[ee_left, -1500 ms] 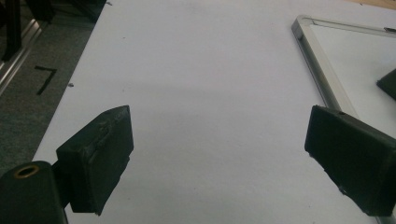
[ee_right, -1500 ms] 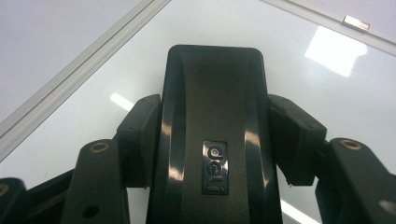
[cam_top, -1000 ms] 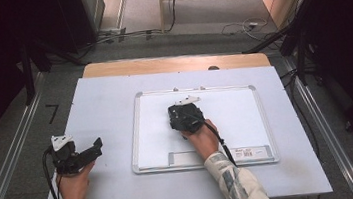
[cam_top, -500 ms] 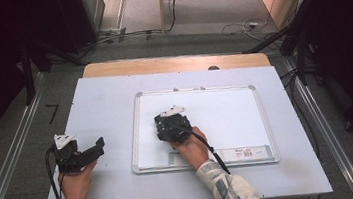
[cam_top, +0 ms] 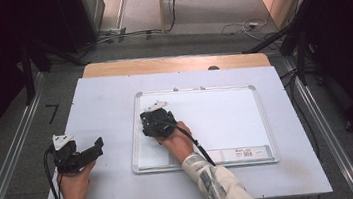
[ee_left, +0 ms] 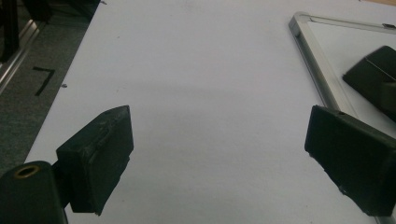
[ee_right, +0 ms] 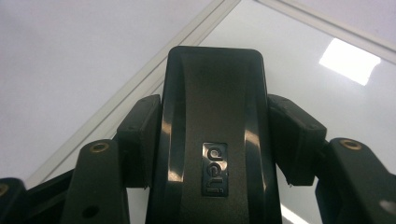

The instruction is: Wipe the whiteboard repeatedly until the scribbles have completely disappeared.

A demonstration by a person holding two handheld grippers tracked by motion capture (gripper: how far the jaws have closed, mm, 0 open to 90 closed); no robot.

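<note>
A black eraser [ee_right: 212,135] is clamped between the jaws of the right gripper [cam_top: 156,123], and the raised word "deli" can be read on a small plate on its back. The eraser is held against the whiteboard [cam_top: 227,119], near the left edge of the board's silver frame [ee_right: 154,79]. A white strip with a small barcode label [cam_top: 243,153] is seen along the lower edge of the whiteboard in the high view; its print is too small to be read. A bright patch of reflected light [ee_right: 349,60] is shown on the glossy board surface.

The left gripper [cam_top: 87,152] is held with its jaws wide apart and nothing between them, low over the bare desk [cam_top: 99,103], well to the left of the whiteboard. In the left gripper view, the frame's corner [ee_left: 299,21] and part of the eraser [ee_left: 373,77] are seen at the upper right.

The desk is covered with a pale sheet, with a strip of wood [cam_top: 175,63] showing at its far edge. On the grey carpet [cam_top: 21,127] to the left, a black mark like the figure "7" [cam_top: 52,112] is taped. Metal rails [cam_top: 317,113] run along both sides, and cables [cam_top: 122,34] lie on the floor beyond the desk.
</note>
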